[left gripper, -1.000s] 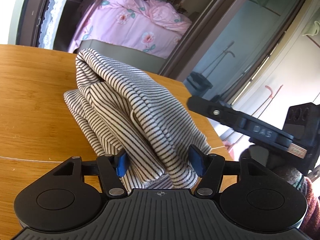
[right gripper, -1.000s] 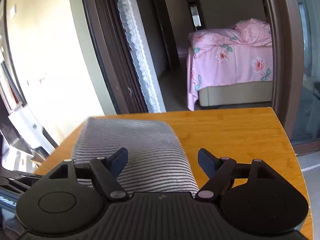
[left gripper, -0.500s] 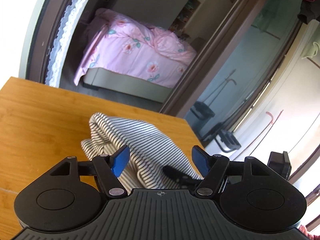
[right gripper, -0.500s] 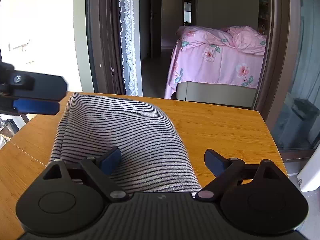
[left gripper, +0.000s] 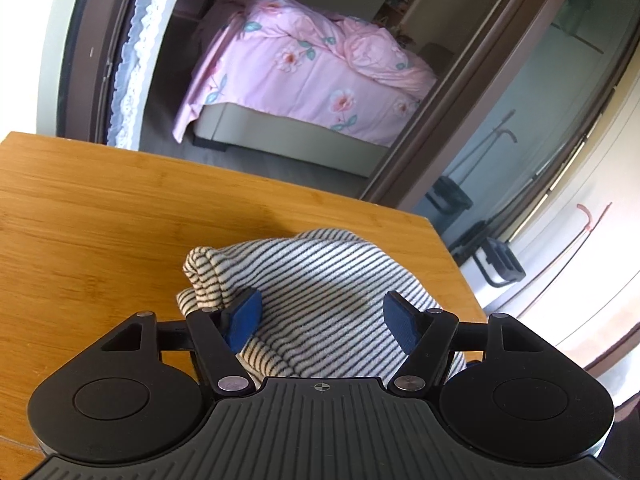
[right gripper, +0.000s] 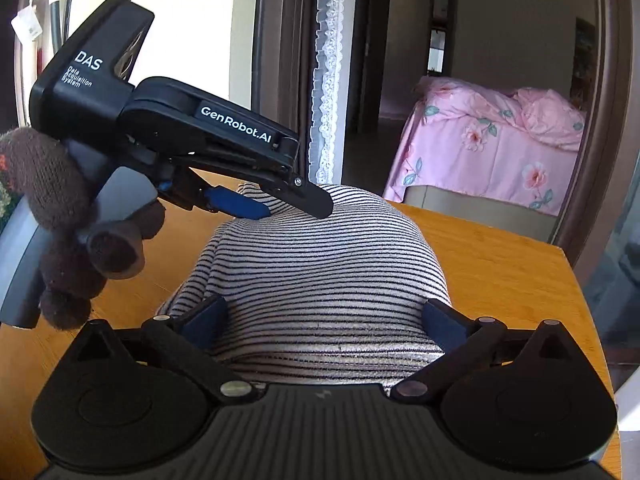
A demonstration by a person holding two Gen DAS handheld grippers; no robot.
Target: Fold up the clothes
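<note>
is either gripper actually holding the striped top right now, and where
Neither. The striped top lies folded on the table; the left gripper and right gripper are open, their jaws having just widened.

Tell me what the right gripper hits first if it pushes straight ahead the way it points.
Most likely the folded black-and-white striped knit garment: it lies on the wooden table between the right gripper's open jaws. Depth is uncertain; the pads may already brush it.

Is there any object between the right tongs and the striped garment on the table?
Nothing visible stands between them. The striped garment lies folded on the wooden table, directly before the right tongs, whose jaws have just been opening and flank it. The left tongs hover at its far end.
</note>
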